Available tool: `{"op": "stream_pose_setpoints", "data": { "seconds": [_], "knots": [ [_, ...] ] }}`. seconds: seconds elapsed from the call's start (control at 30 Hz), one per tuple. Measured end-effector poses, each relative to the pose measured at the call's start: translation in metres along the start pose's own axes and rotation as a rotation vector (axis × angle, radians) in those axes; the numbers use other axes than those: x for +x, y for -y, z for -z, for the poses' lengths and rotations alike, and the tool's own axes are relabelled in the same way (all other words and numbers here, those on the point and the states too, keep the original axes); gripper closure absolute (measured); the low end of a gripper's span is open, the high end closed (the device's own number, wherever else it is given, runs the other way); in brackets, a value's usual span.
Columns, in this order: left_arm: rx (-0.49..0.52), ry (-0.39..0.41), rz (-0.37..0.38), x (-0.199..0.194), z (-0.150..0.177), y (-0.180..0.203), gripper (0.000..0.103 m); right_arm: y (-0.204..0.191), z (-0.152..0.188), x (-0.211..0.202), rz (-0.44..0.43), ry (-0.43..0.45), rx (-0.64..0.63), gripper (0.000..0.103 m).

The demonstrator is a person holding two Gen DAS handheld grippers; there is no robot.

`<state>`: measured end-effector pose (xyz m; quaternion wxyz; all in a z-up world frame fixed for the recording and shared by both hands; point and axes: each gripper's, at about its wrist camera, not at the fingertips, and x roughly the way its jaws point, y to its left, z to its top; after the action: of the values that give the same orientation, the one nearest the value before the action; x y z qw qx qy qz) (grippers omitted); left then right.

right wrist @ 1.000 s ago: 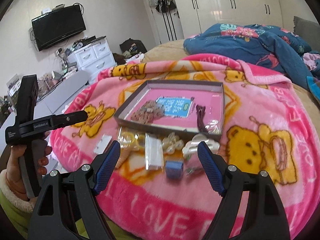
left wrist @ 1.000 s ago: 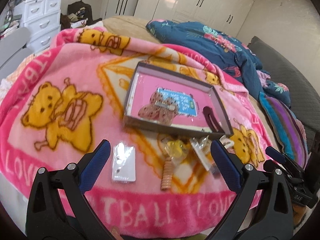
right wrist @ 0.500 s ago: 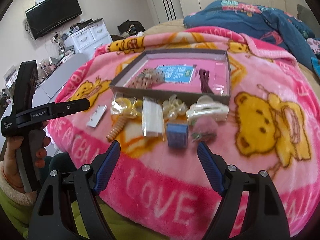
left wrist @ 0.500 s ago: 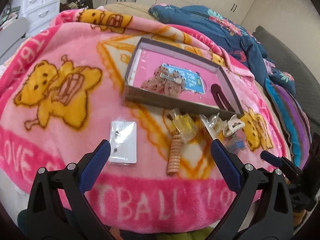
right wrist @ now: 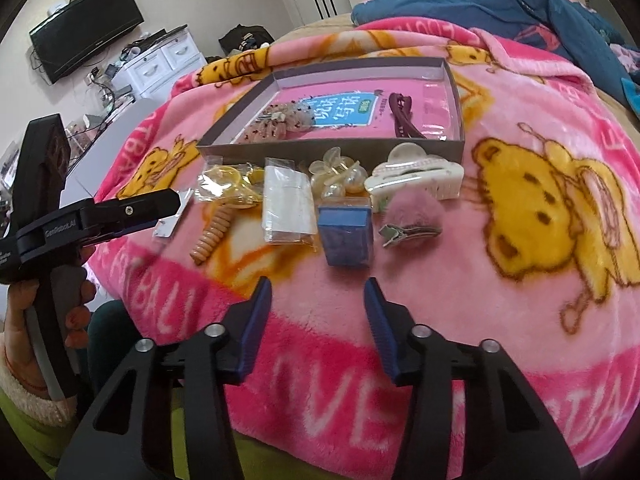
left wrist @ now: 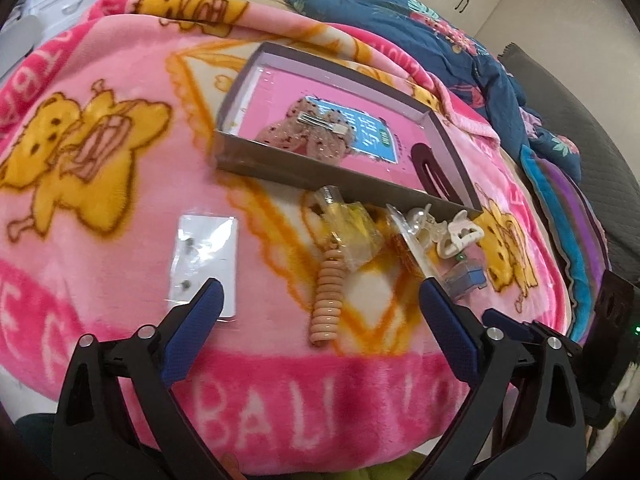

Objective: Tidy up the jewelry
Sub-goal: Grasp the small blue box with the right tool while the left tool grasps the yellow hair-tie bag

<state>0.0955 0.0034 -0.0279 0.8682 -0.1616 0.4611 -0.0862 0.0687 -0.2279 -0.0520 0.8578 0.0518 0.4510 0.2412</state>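
Observation:
A shallow grey box (right wrist: 455,80) with a pink floor lies on the pink blanket and holds a leopard bow clip (right wrist: 276,122) and a dark maroon clip (right wrist: 402,114); it also shows in the left wrist view (left wrist: 288,166). In front of it lie an earring card (left wrist: 204,256), a peach coil tie (left wrist: 328,292), a yellow bag (right wrist: 230,186), a clear packet (right wrist: 286,204), pearl clips (right wrist: 338,178), a white claw clip (right wrist: 416,176), a blue box (right wrist: 346,230) and a pink pompom clip (right wrist: 408,222). My left gripper (left wrist: 318,298) is wide open above the coil tie. My right gripper (right wrist: 318,292) is open, narrower, just before the blue box.
The pink teddy-bear blanket (right wrist: 552,208) covers a bed. A blue floral quilt (left wrist: 440,44) lies behind the box, with striped cushions (left wrist: 568,216) at the right. White drawers (right wrist: 160,62) and a wall television (right wrist: 86,28) stand at the left.
Both grippers have come lower and closer to the row of items. The jaws of my right gripper have narrowed. Nothing on the blanket has moved.

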Motion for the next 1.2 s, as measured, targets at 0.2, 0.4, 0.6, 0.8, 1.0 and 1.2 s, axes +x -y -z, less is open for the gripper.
{"op": "stream_pose_setpoints", "data": {
  "seconds": [0.2,0.4,0.6,0.8,1.0,1.2],
  "knots": [
    [-0.024,-0.014,0.045,0.011,-0.004,0.001,0.036,0.006,-0.008,0.01,0.027,0.017,0.035,0.061],
    [-0.052,-0.022,0.07,0.02,-0.015,-0.001,0.041,0.013,-0.017,0.022,0.041,0.034,0.083,0.061],
    [-0.072,-0.045,0.092,0.034,-0.024,0.0,0.041,0.016,-0.025,0.028,0.052,0.057,0.094,0.069],
    [-0.088,-0.071,0.111,0.049,-0.029,0.002,0.062,0.018,-0.026,0.027,0.035,0.06,0.078,0.069],
    [-0.093,-0.074,0.154,0.054,-0.029,0.006,0.085,0.018,-0.02,0.016,0.006,0.065,0.053,0.069],
    [-0.088,-0.016,0.168,0.034,-0.026,0.006,0.088,0.015,-0.014,0.003,-0.006,0.064,0.019,0.069]
  ]
}}
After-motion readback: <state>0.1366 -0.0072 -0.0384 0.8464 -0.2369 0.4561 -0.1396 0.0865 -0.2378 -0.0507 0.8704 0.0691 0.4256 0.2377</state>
